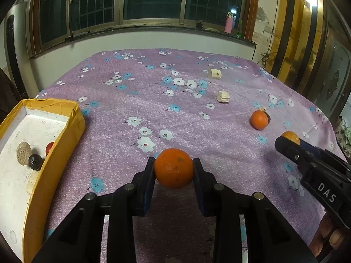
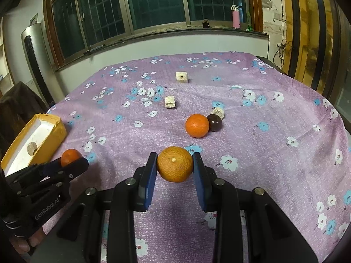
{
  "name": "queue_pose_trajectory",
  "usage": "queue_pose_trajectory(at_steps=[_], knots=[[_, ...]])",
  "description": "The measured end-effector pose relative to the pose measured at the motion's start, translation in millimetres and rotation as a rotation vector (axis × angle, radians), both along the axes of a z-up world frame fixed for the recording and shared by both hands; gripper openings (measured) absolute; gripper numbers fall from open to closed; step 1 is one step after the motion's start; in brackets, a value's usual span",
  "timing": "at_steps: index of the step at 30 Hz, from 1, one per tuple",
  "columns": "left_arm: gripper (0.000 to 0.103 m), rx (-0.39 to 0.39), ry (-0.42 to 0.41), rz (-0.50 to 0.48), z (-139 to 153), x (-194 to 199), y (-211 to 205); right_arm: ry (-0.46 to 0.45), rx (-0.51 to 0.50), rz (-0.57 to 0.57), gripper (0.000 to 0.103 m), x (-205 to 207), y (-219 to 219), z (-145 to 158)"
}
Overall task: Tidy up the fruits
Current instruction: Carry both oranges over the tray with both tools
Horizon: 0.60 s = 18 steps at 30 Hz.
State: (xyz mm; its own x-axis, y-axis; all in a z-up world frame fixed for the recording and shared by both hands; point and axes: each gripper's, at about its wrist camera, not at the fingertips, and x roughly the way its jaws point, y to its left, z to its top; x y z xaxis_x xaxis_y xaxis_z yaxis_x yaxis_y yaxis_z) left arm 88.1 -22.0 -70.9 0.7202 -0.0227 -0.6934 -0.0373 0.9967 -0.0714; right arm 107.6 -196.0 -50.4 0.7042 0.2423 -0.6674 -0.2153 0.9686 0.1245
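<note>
With both tools loaded, I'm mid-carry. Left gripper is clamped on a smooth orange, pads touching both flanks; it looks lifted off the purple floral tablecloth. Right gripper is clamped on a paler, pebbly-skinned orange, stem scar facing the camera.

Target looks like the yellow-rimmed box, at 9 o'clock from the left gripper. Inside it: a dark round fruit, a pale rough disc, and something red mostly hidden by the wall.

On the cloth: a third orange at 12 o'clock from the right gripper, a dark brown round fruit touching it, a small beige piece just behind. Two beige blocks lie further out toward 12.

Step, as I read it: transport to box. Next move, my call: swing left tool toward 9, clear the rim, release over a bare patch of floor. Right tool has the longer traverse, so go second to avoid fouling the left. Round fruit may roll on release; drop low.
</note>
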Motion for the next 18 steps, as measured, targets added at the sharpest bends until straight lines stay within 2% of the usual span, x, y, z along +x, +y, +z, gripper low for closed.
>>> queue_pose_trajectory(at_steps=[7,18], knots=[[0.032,0.010,-0.004,-0.004,-0.7,-1.1,-0.9,-0.034,0.025,0.006,0.033,-4.0,-1.8,2.8],[0.032,0.022,-0.017,-0.008,-0.2,-3.4,-3.0,-0.030,0.029,0.012,0.034,-4.5,-1.6,1.8]])
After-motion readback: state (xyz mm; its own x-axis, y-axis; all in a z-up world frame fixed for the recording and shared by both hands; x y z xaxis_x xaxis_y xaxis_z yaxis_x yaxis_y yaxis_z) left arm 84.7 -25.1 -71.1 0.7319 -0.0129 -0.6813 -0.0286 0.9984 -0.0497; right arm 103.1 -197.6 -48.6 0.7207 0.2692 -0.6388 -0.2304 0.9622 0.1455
